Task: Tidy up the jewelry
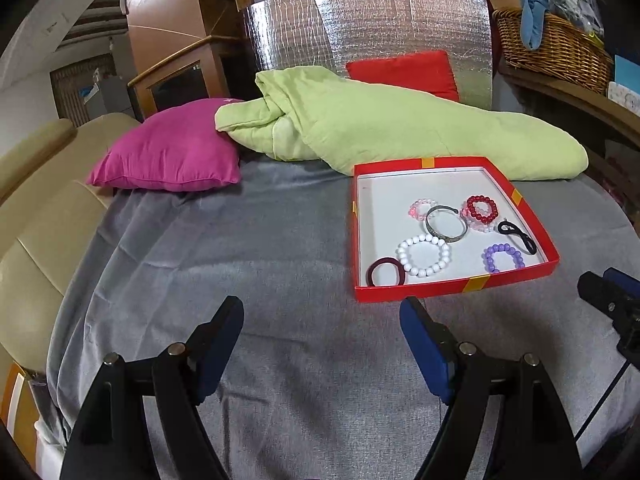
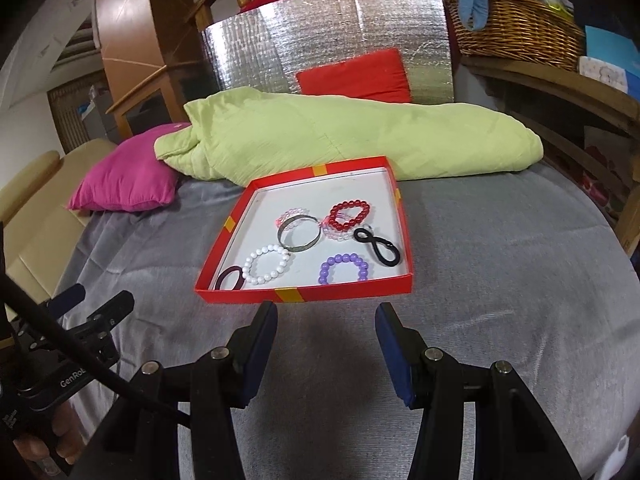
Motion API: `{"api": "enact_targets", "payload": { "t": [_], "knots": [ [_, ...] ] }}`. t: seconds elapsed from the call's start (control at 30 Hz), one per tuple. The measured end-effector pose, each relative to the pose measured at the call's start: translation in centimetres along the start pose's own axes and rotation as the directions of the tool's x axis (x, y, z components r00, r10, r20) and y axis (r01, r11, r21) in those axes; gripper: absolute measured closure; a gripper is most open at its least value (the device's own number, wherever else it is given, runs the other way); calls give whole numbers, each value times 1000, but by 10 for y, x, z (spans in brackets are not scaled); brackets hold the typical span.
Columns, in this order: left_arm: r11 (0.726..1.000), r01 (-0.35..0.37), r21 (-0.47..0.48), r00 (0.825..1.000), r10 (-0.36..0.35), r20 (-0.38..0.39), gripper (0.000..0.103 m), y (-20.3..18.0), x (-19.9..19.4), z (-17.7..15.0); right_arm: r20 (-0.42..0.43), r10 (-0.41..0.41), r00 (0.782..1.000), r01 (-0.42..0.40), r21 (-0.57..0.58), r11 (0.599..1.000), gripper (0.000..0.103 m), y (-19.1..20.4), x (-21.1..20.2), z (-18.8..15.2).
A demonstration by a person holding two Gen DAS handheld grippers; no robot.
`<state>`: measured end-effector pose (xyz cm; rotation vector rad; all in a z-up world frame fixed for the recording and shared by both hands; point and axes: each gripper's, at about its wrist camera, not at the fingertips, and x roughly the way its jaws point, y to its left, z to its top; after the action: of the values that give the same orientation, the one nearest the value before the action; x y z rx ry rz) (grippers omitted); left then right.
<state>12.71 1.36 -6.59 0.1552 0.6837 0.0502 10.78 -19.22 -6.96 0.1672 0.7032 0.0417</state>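
Grey bedspread [image 2: 500,280] carries my red tray [image 2: 304,294] of bead bracelets [image 2: 266,264] just beyond both empty, open grippers [image 2: 326,344] [image 1: 322,340].

Tray [image 2: 304,295] on bed cover [image 2: 500,280], before folded quilt [image 2: 340,140] | in tray: bangle [image 2: 299,233] centre; beaded bracelets [image 2: 266,264] before, behind and right of bangle; hair ties [image 2: 229,278] at near-left corner and right side | pillow [image 2: 124,180] left of quilt | cushion [image 2: 354,76] behind quilt | basket [image 2: 516,28] far right.
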Motion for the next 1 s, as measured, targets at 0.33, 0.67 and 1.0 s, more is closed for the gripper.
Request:
{"api": "enact_targets", "payload": {
  "t": [0.33, 0.67, 1.0],
  "knots": [
    [1000, 1, 19, 1000, -1, -8, 22, -3, 4, -2, -9, -1, 1000, 1, -29, 1000, 48, 8, 8, -1],
    [1000, 3, 29, 1000, -2, -13, 22, -5, 6, -2, -15, 9, 1000, -10, -40, 999, 47, 12, 12, -1],
    [1000, 5, 28, 1000, -5, -20, 22, -5, 8, -2, -15, 10, 1000, -11, -48, 999, 47, 15, 12, -1]
  ]
}}
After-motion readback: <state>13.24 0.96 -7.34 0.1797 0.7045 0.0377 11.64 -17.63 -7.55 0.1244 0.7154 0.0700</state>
